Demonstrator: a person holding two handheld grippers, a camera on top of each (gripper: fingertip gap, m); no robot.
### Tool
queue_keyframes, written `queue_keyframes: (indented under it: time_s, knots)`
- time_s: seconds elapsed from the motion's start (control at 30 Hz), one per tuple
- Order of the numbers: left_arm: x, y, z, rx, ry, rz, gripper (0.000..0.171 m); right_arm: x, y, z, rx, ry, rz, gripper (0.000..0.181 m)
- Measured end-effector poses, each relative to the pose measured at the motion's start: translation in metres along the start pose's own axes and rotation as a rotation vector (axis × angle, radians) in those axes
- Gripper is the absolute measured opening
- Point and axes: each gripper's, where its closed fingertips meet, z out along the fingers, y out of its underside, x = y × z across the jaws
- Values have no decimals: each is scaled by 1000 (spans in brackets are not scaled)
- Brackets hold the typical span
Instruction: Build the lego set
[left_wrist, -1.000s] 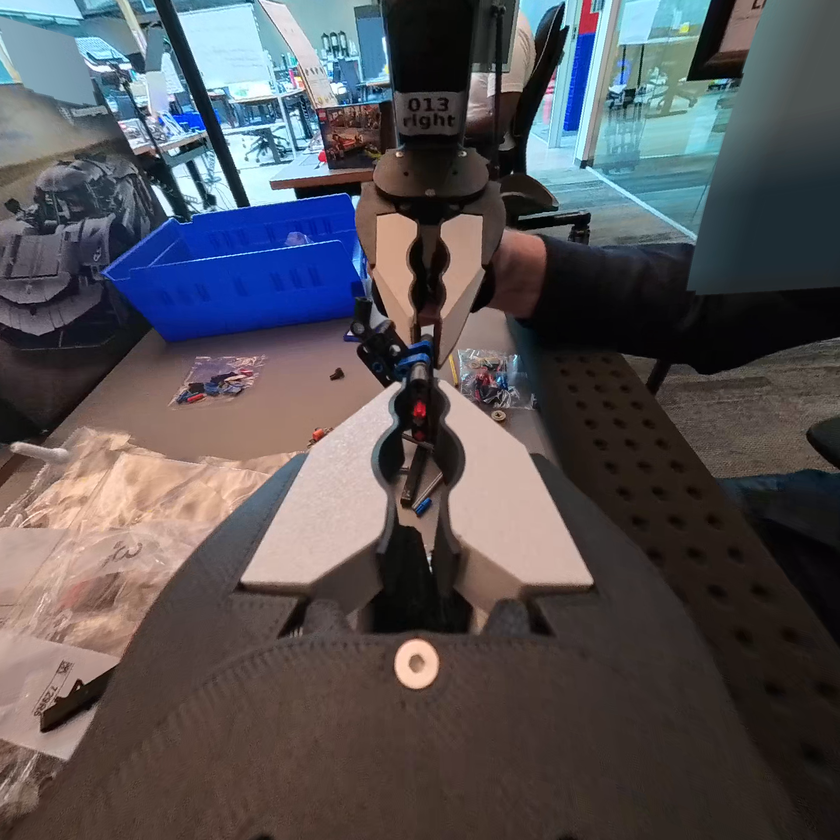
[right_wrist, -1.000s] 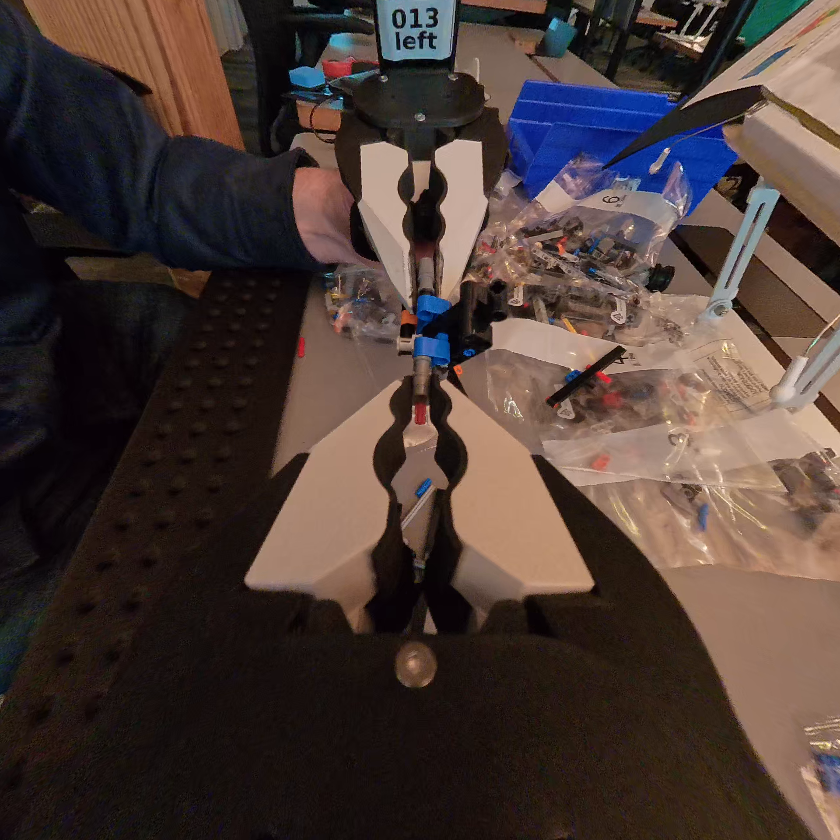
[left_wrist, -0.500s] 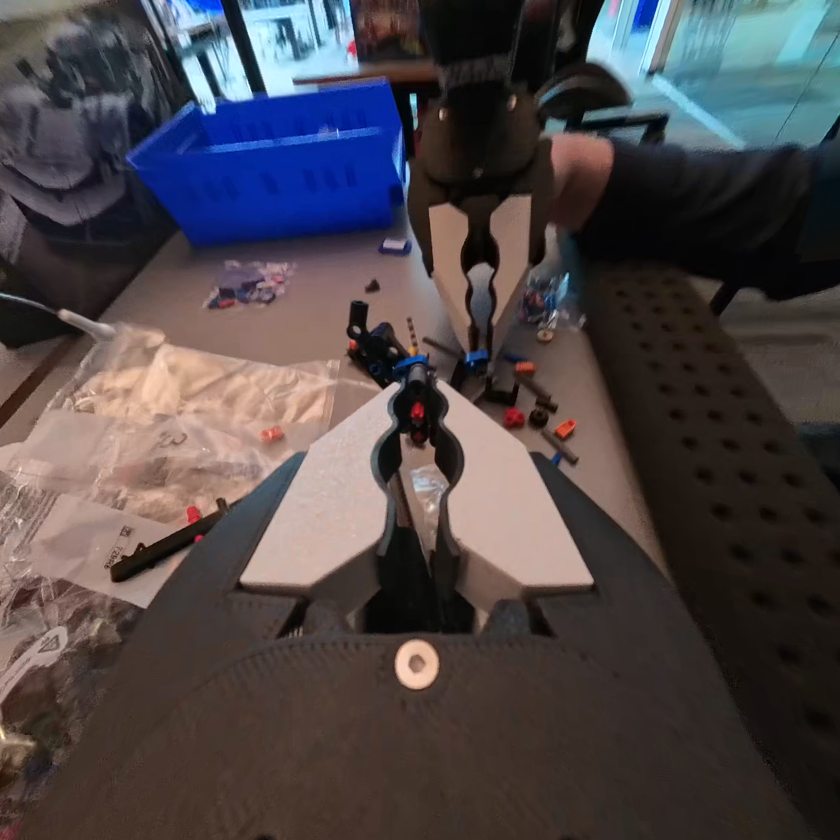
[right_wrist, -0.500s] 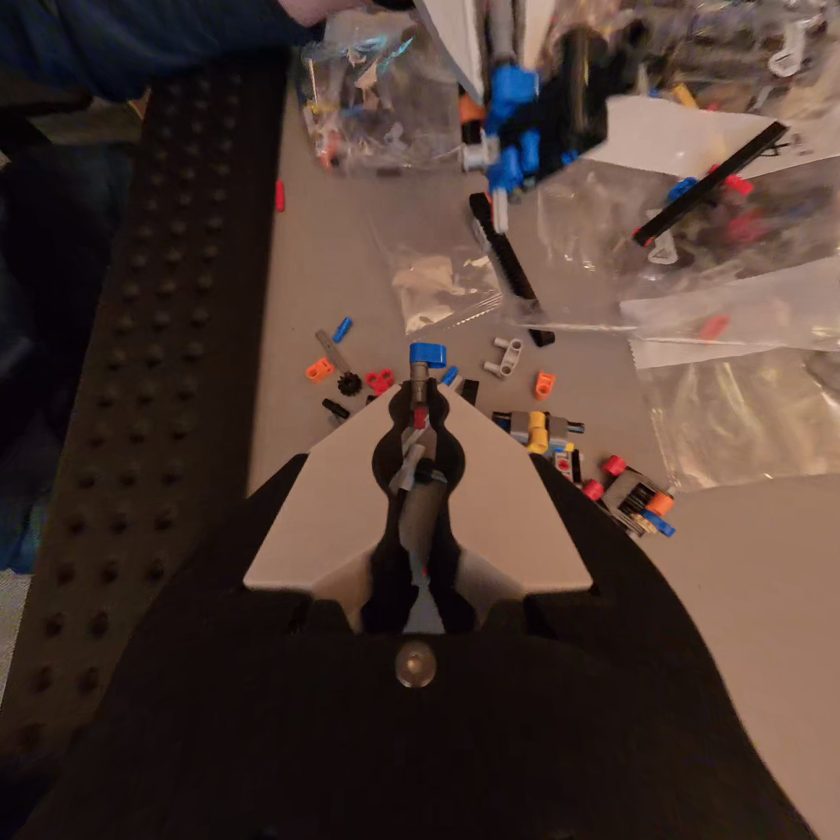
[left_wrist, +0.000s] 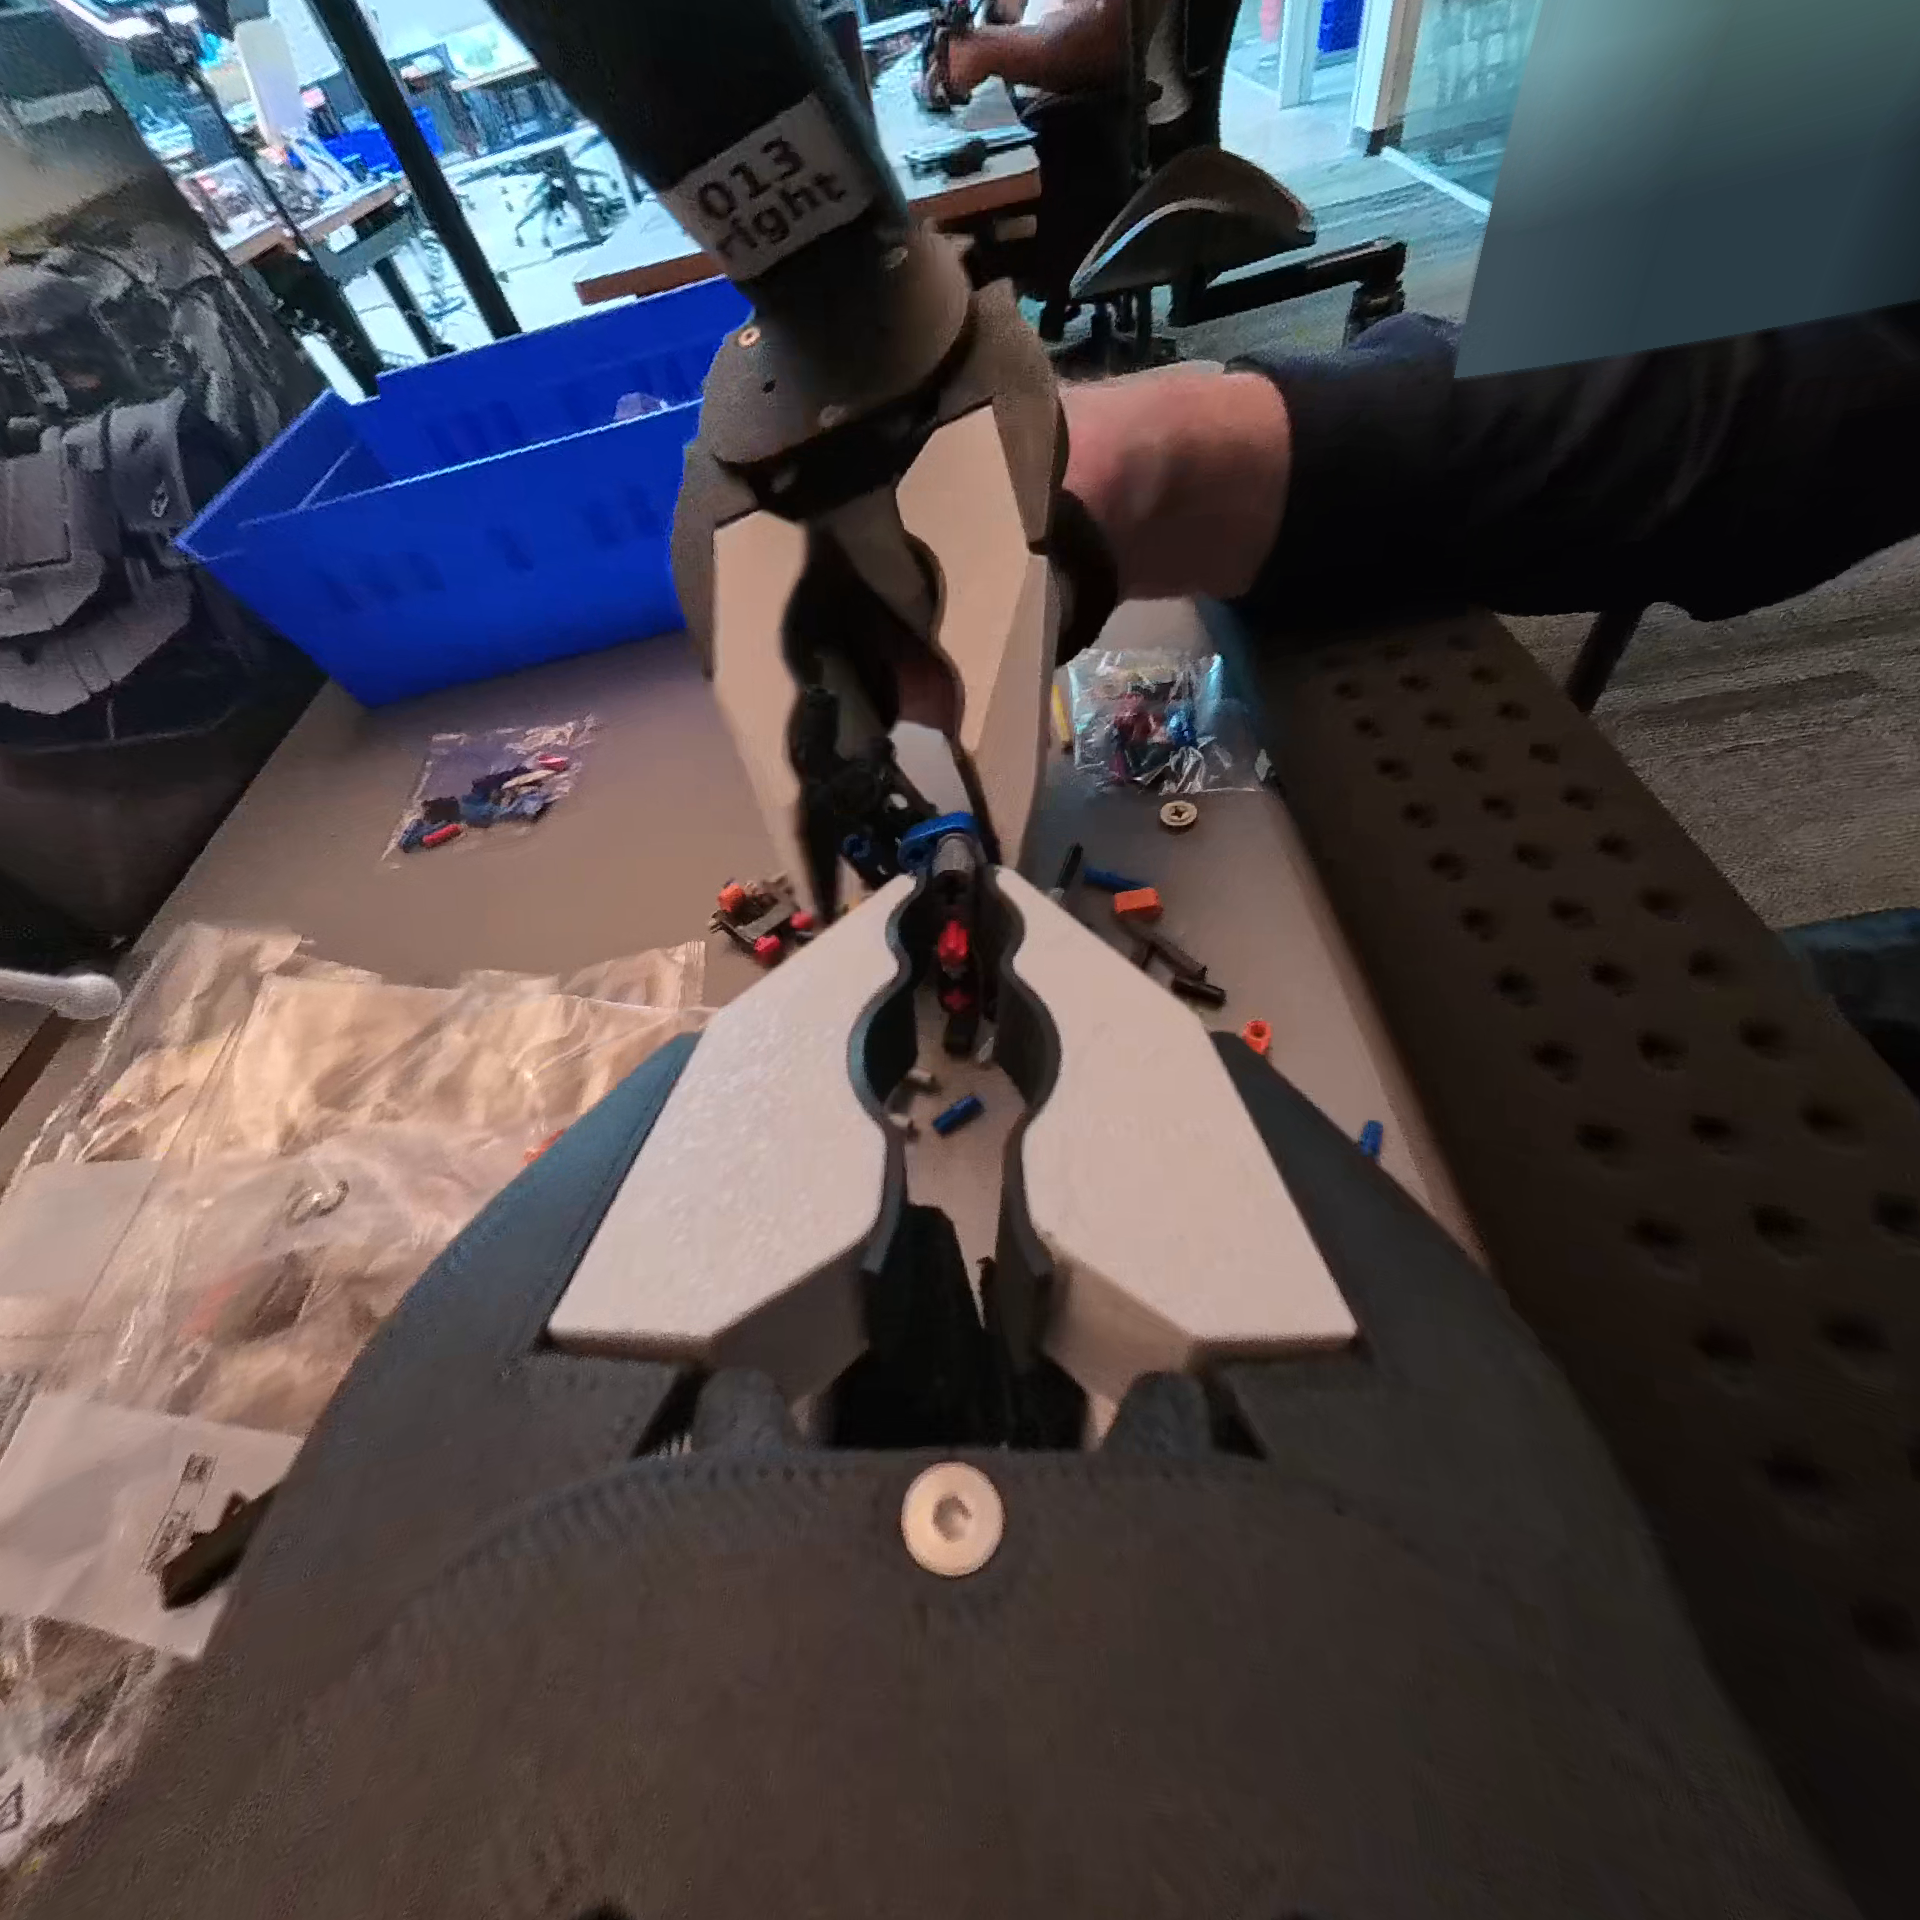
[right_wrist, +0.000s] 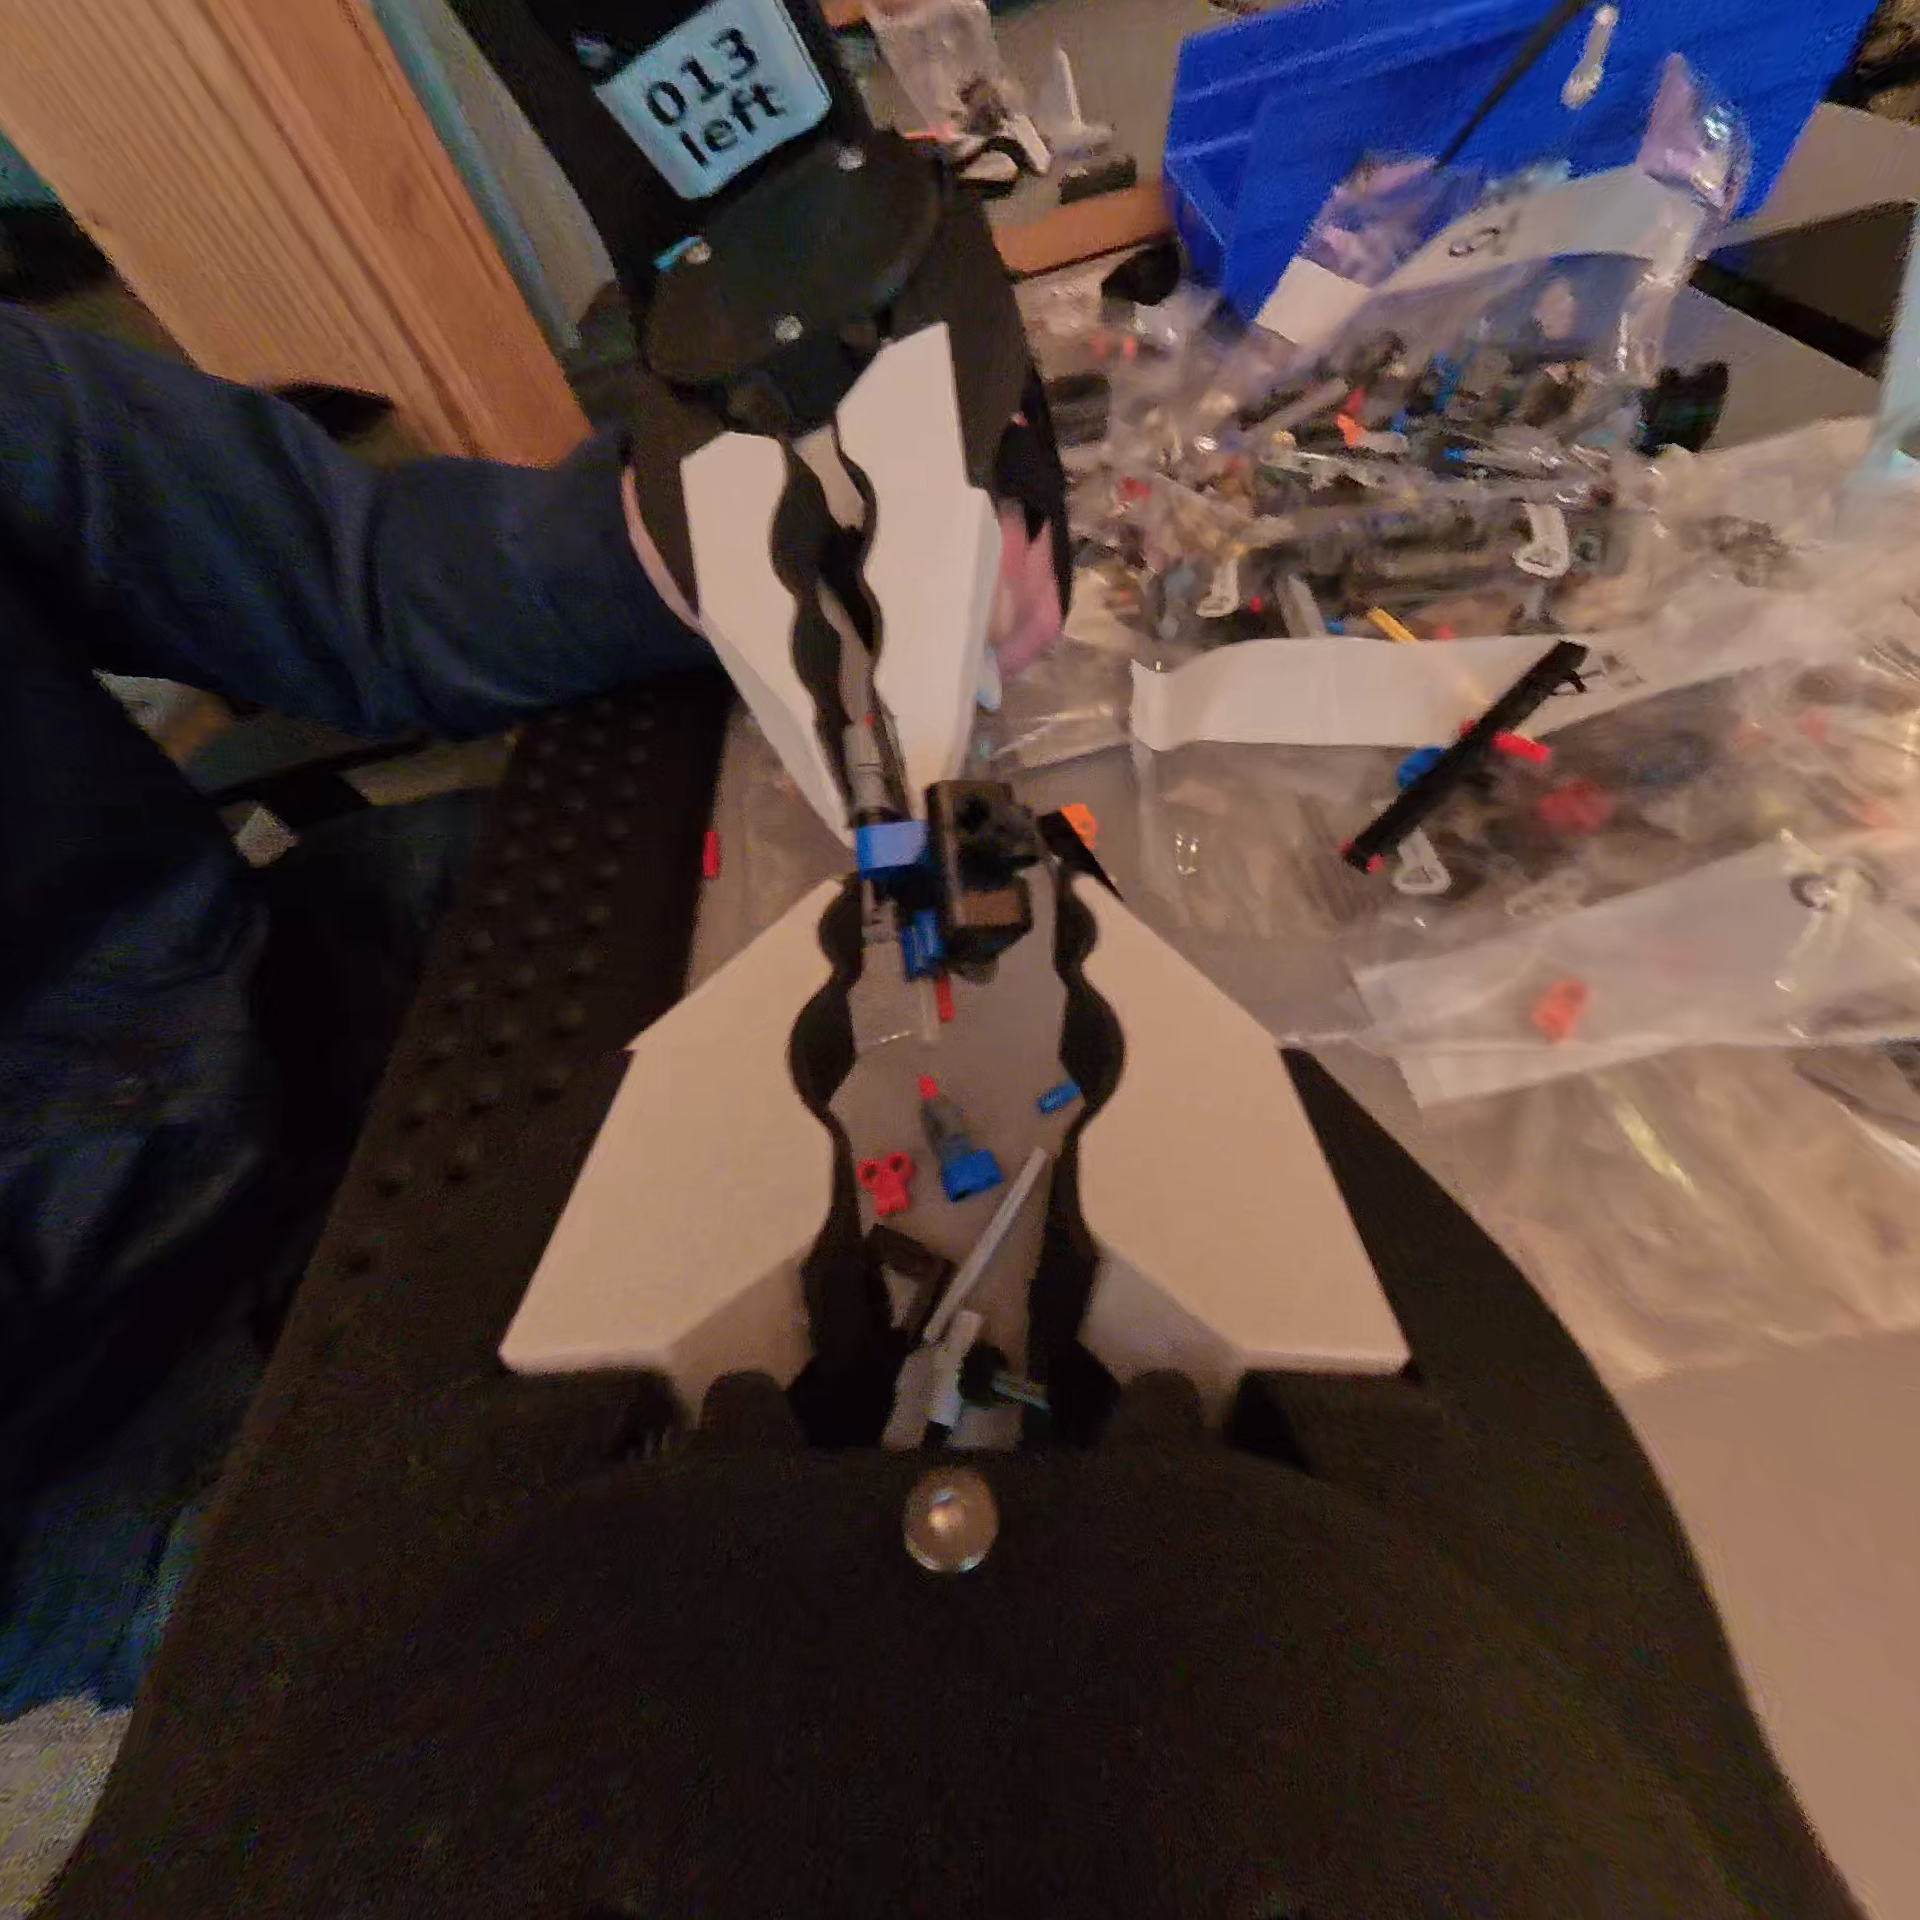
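The left gripper (left_wrist: 951, 883) is closed on a grey axle with red and blue connectors (left_wrist: 954, 914), held above the grey table (left_wrist: 582, 790). The right gripper (right_wrist: 961, 883) stands with its jaws parted; the black-and-blue lego assembly (right_wrist: 971, 862) sits between its fingertips, but whether they touch it cannot be determined. That assembly joins the axle at the left gripper's tip. On the table beneath the right gripper lie loose parts: a red connector (right_wrist: 886, 1182), a blue-ended pin (right_wrist: 961, 1153) and a grey axle rod (right_wrist: 987, 1247). Clear parts bags (right_wrist: 1455, 520) lie beyond, to the right. A blue bin (left_wrist: 457, 540) stands at the table's far side.
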Motion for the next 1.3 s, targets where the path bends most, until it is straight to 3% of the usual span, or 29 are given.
queue_keyframes:
  time_s: [0.1, 0.23, 0.3, 0.5, 0.57, 0.63, 0.7, 0.8, 0.97, 1.03, 1.17, 1.3]
  knots:
    - [-1, -5, -2, 24, 7, -19, 9, -4, -4, -3, 9, 5, -49, 14]
    - [0, -10, -3, 39, 4, -8, 10, -6, -3, -5, -22, 48, -109, 13]
    - [3, -4, -1, -16, -9, 40, 8, -5, 1, -4, -56, 78, -141, 13]
    - [12, -4, -7, -48, 20, 88, 7, -16, 4, -4, -88, 56, -196, 13]
    - [-10, -5, -38, -9, -77, 37, 6, -2, 17, -24, -128, 119, -179, 13]
    - [-28, -23, -81, 147, -138, -40, 5, -6, -1, -48, 13, 98, -142, 12]
    - [-19, -12, -70, 80, -80, -41, 6, -6, -6, -44, 29, 62, -104, 13]
    - [1, 10, -34, -46, 35, -40, 7, 2, 23, -21, -125, 85, -116, 13]
    - [4, 40, -8, -184, 49, -28, 7, 3, 30, -18, -168, 93, -109, 13]
    - [7, 42, -5, -196, 62, -26, 8, 4, 38, -12, -211, 99, -117, 13]
    - [1, 43, 2, -224, 18, -30, 33, 2, 41, -5, -242, 99, -147, 13]
    - [5, 26, 10, -172, 2, 3, 36, -2, 40, 2, -261, 105, -190, 13]
